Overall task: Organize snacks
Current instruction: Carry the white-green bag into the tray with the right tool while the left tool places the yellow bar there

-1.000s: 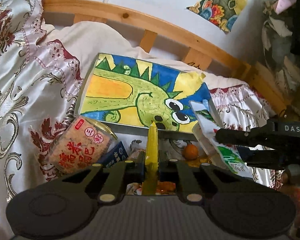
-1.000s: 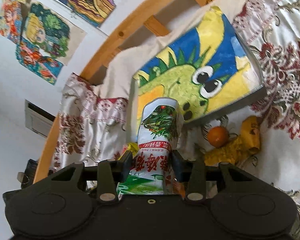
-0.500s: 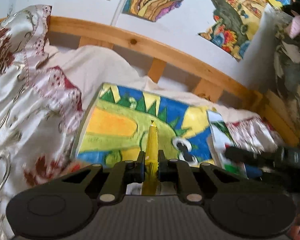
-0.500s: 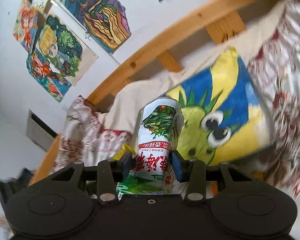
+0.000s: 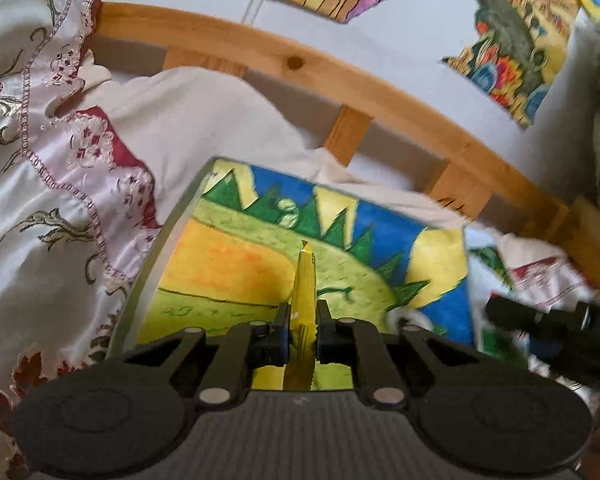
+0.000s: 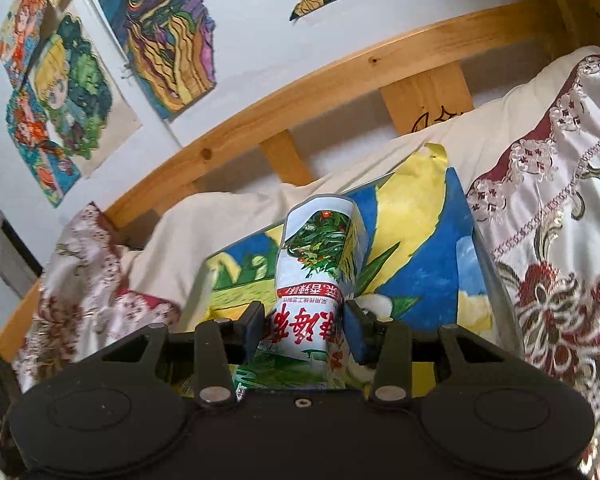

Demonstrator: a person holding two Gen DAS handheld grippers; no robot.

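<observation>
My left gripper (image 5: 303,322) is shut on a thin yellow snack packet (image 5: 305,280), held edge-on and sticking up between the fingers. It hovers over a flat box painted with a green dinosaur (image 5: 236,256) that lies on the bed. My right gripper (image 6: 305,320) is shut on a white and green snack bag with red lettering (image 6: 320,256), also above the dinosaur box (image 6: 428,256). The right gripper's black fingers (image 5: 540,320) show at the right edge of the left wrist view.
A floral satin bedspread (image 5: 40,200) surrounds the box, with a cream pillow (image 5: 204,120) behind it. A wooden bed rail (image 5: 300,68) runs along the back below a wall hung with colourful drawings (image 6: 168,40).
Both grippers have moved forward over the dinosaur box with their packets. The snacks lying in front of the box, an orange bag, a blue pack and a small orange, have dropped out of view.
</observation>
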